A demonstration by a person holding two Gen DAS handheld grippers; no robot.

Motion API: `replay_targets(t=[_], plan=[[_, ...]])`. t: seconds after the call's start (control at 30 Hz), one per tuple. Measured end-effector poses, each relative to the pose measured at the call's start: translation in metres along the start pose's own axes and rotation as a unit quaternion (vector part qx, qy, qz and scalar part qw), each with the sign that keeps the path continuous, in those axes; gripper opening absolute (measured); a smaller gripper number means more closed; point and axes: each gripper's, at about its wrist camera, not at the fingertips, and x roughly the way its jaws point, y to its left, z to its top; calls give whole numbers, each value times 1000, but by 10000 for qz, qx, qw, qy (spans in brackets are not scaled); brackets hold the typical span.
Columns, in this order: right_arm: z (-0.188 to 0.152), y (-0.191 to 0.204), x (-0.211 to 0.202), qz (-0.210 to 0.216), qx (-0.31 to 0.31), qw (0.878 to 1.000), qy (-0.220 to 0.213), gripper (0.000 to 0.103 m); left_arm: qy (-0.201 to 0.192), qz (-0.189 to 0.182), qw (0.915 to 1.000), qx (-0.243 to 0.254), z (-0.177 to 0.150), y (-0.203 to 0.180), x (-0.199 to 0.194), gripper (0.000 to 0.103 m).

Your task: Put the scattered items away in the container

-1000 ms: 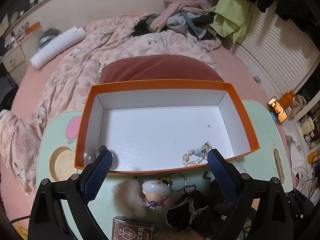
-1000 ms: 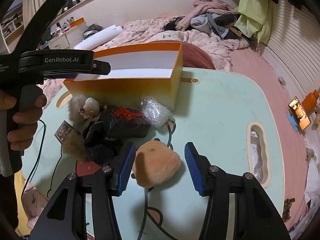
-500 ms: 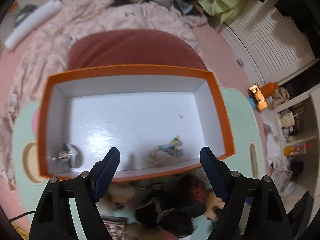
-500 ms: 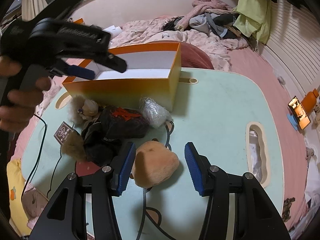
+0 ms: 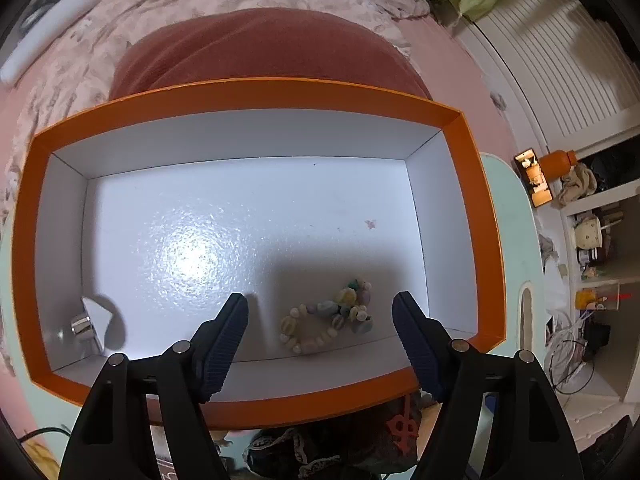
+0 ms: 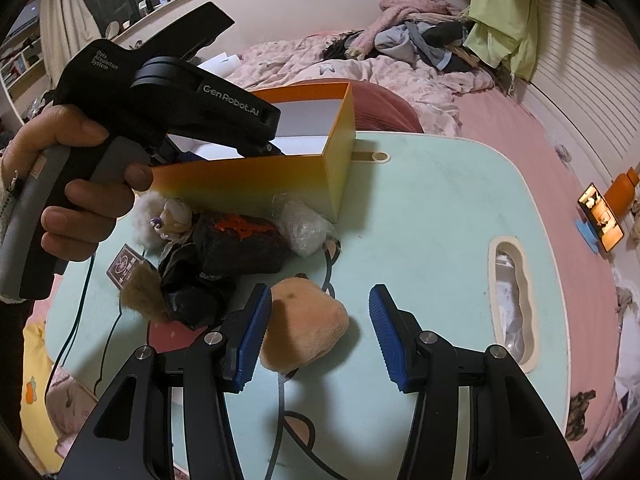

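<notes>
Orange cardboard box (image 5: 256, 94) on mint bench (image 6: 432, 216). Left wrist view alone shows pastel bead bracelet (image 5: 328, 320) inside, beneath closing, empty left hand-held gripper (image 5: 320, 316). Right wrist view alone: right hand-held gripper (image 6: 318, 334) released, straddling tan plush toy (image 6: 306, 328).

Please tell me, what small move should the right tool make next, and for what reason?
Probably it should close on the tan plush toy. The right tool is open with the toy between its pads: the left pad is at the toy's side, the right pad stands apart. The orange box holds only a few things, so the toy should fit.
</notes>
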Motion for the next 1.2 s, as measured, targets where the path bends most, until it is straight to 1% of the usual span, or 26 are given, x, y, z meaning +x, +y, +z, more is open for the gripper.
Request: replay_targets(t=[0.07,0.2,0.27,0.3,0.37,0.4,0.43,0.47,0.53,0.57,0.63,0.77,0.87,0.9,0.97,1.07,1.13,1.2], plan=[[0,0,1,8,20,10000,6,52,102,204,9997,-68,4,7,6,71],[0,0,0,23,-6,10000,7,52,-76,479,9988,61,2,6,6,70],[0,-1,1,30,4,10000,10,52,-171,668,9974,223,0,1,6,69],[0,-1,1,28,12,10000,10,52,-211,684,9971,253,0,-1,6,68],[0,-1,2,26,11,10000,12,52,-275,840,9956,303,0,-4,6,60],[0,-1,2,27,15,10000,11,52,-319,834,9955,331,0,-5,5,53],[0,-1,2,28,18,10000,8,52,-331,788,9957,366,-1,-7,4,42],[0,-1,2,32,22,10000,4,52,-333,721,9961,381,-2,-8,3,34],[0,-1,2,27,22,10000,8,52,-310,651,9967,385,-3,-7,1,12],[0,-1,2,27,22,10000,5,52,-329,673,9963,433,-3,-7,0,9],[0,-2,1,25,36,10000,-4,52,-371,760,9950,539,-4,-9,-1,9],[1,-3,0,28,45,10000,-20,52,-446,588,9962,455,-1,-2,-4,9],[2,-5,-1,30,69,10000,-36,52,-700,396,9959,414,0,4,-25,9],[2,-5,-1,26,78,10000,-37,52,-811,301,9954,413,0,5,-35,0],[2,-6,-1,21,97,9999,-34,52,-1022,82,9939,403,-3,7,-58,0],[2,-6,0,20,105,9999,-35,52,-1297,-101,9906,431,-8,8,-87,0],[3,-5,0,21,99,9999,-32,52,-1404,-149,9888,478,-10,5,-97,0],[2,-3,0,29,81,10000,-28,52,-1340,-61,9893,583,-10,2,-95,0]])
